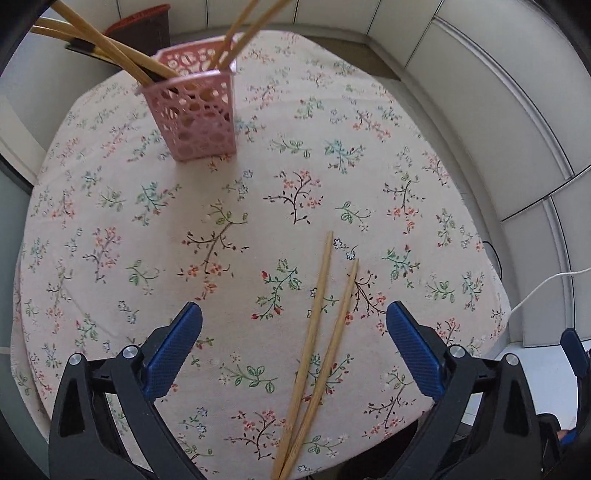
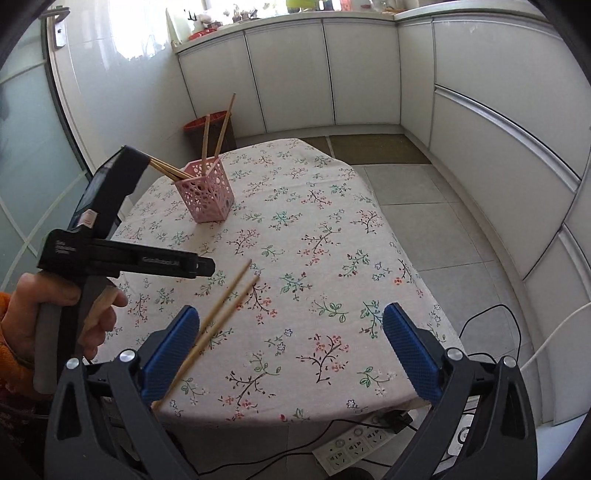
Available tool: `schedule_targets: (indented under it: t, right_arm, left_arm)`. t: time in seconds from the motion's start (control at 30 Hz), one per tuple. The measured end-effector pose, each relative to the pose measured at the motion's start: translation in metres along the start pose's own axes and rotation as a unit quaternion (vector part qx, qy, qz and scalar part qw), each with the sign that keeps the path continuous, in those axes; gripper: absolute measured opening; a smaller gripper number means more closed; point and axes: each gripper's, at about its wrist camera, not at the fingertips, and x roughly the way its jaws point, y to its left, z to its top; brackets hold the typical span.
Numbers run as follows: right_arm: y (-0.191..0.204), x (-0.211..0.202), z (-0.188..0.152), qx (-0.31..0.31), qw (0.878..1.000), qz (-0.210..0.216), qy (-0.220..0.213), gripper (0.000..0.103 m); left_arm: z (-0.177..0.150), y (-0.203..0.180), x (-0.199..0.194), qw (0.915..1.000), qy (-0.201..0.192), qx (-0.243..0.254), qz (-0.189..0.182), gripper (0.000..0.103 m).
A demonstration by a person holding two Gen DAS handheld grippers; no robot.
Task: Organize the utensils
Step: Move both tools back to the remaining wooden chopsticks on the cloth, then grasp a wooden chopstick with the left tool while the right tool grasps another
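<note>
A pink perforated holder stands at the far left of the floral tablecloth with several wooden chopsticks leaning in it. Two loose chopsticks lie side by side on the cloth near the front edge. My left gripper is open and hovers over these two, which lie between its blue pads. My right gripper is open and empty above the table's front right part, with the loose chopsticks beside its left pad. The left gripper's body shows in the right wrist view.
White cabinets line the back and right. A red-rimmed bin stands behind the table. A power strip and cables lie on the tiled floor below the table's front edge.
</note>
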Motion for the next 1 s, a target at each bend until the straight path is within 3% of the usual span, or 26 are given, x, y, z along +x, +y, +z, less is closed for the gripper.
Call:
schedule_targets:
  t: [0.13,0.3,0.4,0.63,0.7,0.8,1.0]
  right_arm:
    - [0.001,0.007,-0.003,-0.006,1.000,0.002,0.011,0.097]
    - [0.007,0.018,-0.006,-0.020,0.999,-0.006,0.026,0.097]
    - [0.007,0.024,-0.007,-0.018,0.999,-0.008,0.035,0.097]
    - [0.006,0.039,-0.005,-0.005,0.998,-0.030,0.054,0.097]
    - [0.007,0.044,-0.004,-0.001,0.997,-0.043,0.062,0.097]
    - [0.007,0.051,0.000,0.011,0.996,-0.056,0.067,0.097]
    - [0.011,0.083,0.014,0.065,0.992,-0.054,0.097,0.097]
  left_arm:
    - [0.014,-0.001,0.021,0.9996,0.017,-0.013,-0.016,0.091]
    - [0.025,-0.005,0.042,0.9986,0.045,-0.013,-0.022,0.052]
    - [0.028,-0.007,0.049,0.9989,0.046,-0.004,-0.010,0.042]
    - [0.031,-0.012,0.058,0.9991,0.039,0.018,0.002,0.036]
    - [0.029,-0.016,0.059,0.9982,0.033,0.036,0.034,0.018]
    - [0.024,-0.015,0.057,0.9970,0.021,0.055,0.051,0.005]
    - [0.010,0.034,0.025,0.9987,-0.014,0.020,0.045,0.004]
